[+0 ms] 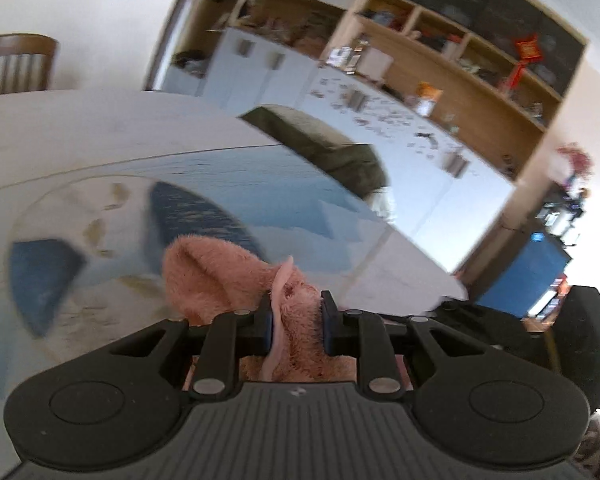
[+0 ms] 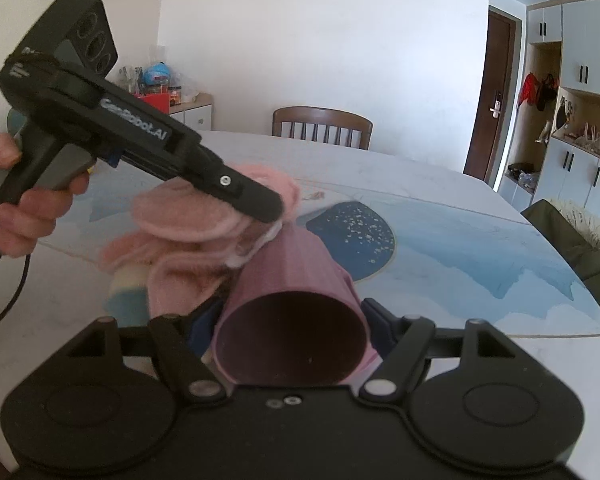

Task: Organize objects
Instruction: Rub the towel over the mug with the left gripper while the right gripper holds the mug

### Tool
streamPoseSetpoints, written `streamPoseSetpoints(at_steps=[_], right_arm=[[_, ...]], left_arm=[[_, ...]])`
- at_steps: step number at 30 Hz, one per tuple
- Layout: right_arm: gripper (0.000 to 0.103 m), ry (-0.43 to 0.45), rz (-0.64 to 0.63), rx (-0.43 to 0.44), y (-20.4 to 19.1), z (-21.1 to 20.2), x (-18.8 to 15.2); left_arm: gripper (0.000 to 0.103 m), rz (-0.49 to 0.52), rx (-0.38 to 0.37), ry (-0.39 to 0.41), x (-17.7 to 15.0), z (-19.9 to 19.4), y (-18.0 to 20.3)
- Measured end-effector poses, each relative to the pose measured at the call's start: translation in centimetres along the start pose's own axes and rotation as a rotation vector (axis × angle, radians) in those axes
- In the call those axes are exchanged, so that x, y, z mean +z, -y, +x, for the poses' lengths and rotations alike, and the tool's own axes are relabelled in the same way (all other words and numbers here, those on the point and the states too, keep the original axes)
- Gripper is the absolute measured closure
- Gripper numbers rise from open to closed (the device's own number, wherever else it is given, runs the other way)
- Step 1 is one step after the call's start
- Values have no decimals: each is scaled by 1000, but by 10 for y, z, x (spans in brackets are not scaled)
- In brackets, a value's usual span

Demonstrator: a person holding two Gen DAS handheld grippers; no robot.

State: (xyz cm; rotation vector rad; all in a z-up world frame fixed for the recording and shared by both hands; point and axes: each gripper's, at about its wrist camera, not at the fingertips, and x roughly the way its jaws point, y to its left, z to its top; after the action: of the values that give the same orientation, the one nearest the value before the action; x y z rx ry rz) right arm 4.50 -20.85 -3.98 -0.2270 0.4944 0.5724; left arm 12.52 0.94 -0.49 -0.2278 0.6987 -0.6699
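- My left gripper (image 1: 296,322) has its jaws pinched narrow on a pink fuzzy cloth (image 1: 236,276); a bunch of it sits between the blue pads, the rest spills forward and below.
- My right gripper (image 2: 290,334) is clamped on a purple ribbed cup (image 2: 296,280), jaws on either side of it, open mouth facing my camera, base pointing far toward the table (image 2: 440,188).
- In the right wrist view the left gripper (image 2: 268,210) comes in from the left, tip touching or just over the far end of the cup, with the pink fuzzy cloth (image 2: 188,216) hanging in folds under it.
- A pale yellow-and-blue bit shows under the cloth at lower left; can't tell what it is, blurred.
- Progress guess: mid-task. Both items are lifted off the table and nothing is placed or put away. Cloth is outside the cup, beside its closed end, not inside.
- Left to do, my guess: bring cloth and cup together or set each down somewhere; no target spot visible.
- Pose: the hand (image 2: 24,208) grips the left tool's handle at far left, tool angled down to the right. The right tool is roughly level and low over the near table edge.
- Left view is tilted and motion-blurred; table with blue printed mat (image 1: 260,176) below.
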Motion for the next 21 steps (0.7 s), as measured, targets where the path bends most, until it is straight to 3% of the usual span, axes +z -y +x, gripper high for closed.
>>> streamPoseSetpoints(at_steps=[4,12,16,21], right_arm=[[29,-2,0,8,1,-1,0],[29,-10,-22,4,-3,-1,2],[29,-14,-53,-3,-7,0,3],[29,-14,-64,3,-10,0,3]], left_arm=[[82,30,-6,12,-2,-18,2],[82,187,-110,11,-8,-25,61],[82,222,-178,-12,1,-11,81],[82,189,-148,-84,4,27,75]])
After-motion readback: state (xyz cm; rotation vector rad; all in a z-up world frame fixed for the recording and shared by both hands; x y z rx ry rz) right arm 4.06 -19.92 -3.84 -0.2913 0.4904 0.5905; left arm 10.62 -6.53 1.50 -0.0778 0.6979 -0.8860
